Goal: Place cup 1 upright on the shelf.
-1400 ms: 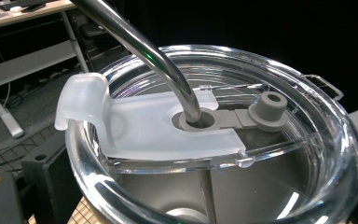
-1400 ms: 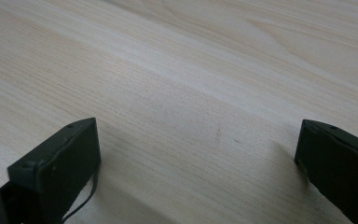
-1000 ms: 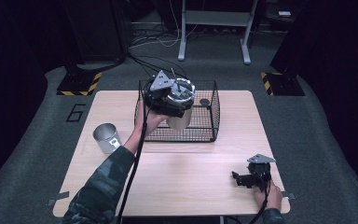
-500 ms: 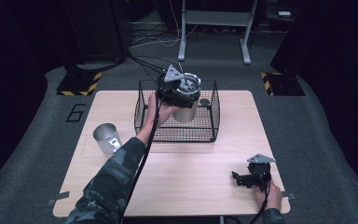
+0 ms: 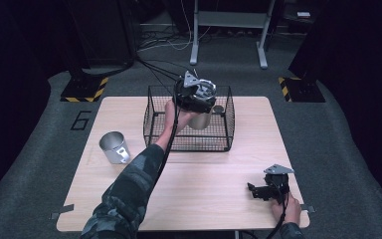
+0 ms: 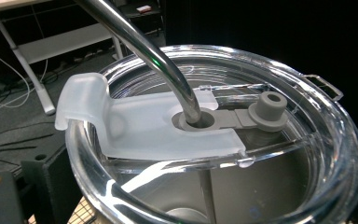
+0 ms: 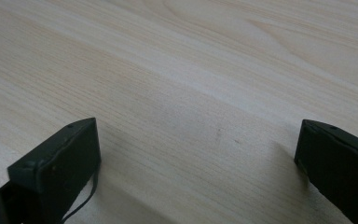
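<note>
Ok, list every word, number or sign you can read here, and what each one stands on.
"6": dark numeral on the grey floor mat left of the table.
Yellow-and-black hazard stripes, no lettering: on the black floor stand and its twin.
Nothing readable on the tumbler lid, the wire basket or the steel cup.

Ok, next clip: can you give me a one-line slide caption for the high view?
Left gripper holds a lidded steel tumbler over the wire basket; right gripper rests open.
</note>
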`<state>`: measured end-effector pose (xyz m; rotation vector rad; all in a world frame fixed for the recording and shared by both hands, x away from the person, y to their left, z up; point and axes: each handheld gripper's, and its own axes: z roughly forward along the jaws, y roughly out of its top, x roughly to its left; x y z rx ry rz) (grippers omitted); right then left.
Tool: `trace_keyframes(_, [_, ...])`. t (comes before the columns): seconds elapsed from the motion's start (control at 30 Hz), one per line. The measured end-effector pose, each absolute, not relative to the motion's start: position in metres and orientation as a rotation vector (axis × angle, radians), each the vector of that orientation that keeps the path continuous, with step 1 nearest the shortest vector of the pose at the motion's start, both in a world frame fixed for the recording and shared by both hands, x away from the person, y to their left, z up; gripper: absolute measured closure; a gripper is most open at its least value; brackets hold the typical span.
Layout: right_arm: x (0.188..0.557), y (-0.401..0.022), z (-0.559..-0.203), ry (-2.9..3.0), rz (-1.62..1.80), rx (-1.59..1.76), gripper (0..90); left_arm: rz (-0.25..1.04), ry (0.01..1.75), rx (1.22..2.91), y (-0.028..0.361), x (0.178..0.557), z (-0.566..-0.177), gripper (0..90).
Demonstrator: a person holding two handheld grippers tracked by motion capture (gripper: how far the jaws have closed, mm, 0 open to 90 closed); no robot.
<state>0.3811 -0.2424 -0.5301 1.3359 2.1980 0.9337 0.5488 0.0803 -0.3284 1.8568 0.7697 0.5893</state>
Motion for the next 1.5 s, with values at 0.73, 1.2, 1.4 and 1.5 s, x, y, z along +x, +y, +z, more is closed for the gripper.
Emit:
trace_keyframes(0.73, [0.381, -0.242, -0.53, 2.195, 0.933, 1.325, 0.0, 0.49, 0.865, 1.886, 0.056, 0.576, -0.373, 3.6])
trace_keyframes(1.2, [0.381, -0.242, -0.53, 2.196, 0.935, 1.329, 0.0, 0.437, 0.881, 1.959, 0.043, 0.587, -0.394, 3.6])
trace_keyframes(1.4, [0.381, -0.243, -0.53, 2.2, 0.931, 1.327, 0.0, 0.434, 0.881, 1.959, 0.037, 0.587, -0.397, 3.6])
trace_keyframes(1.5, [0.381, -0.243, -0.53, 2.2, 0.931, 1.326, 0.0, 0.427, 0.882, 1.968, 0.034, 0.587, -0.398, 3.5])
